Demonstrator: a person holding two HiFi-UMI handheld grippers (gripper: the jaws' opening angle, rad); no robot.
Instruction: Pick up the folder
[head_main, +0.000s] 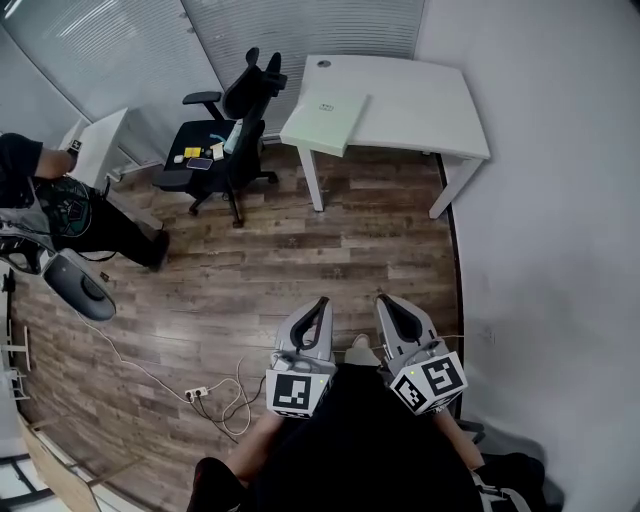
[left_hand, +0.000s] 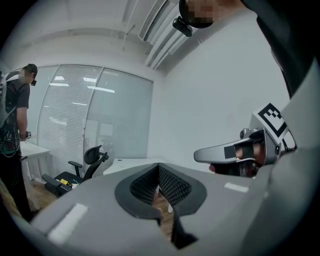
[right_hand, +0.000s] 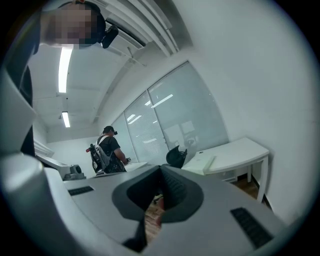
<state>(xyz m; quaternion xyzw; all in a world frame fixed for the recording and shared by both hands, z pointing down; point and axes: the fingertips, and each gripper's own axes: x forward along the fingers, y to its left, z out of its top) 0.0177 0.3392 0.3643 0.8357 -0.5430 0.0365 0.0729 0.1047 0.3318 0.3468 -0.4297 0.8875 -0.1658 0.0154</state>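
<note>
Head view: pale green folder (head_main: 325, 120) lies flat on the left end of the white table (head_main: 420, 100); its small print is too small to read. Black chair (head_main: 225, 135) stands just left. Left claw (head_main: 321, 302) and right claw (head_main: 384, 300) are both closed, empty, well apart from the table.

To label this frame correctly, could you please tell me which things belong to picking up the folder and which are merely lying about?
Belongs to the job: pale green folder; white desk it lies on; left gripper and right gripper, both shut, empty.
Lying about: office chair with small items on its seat; power strip with cables on the floor; person at far left.
</note>
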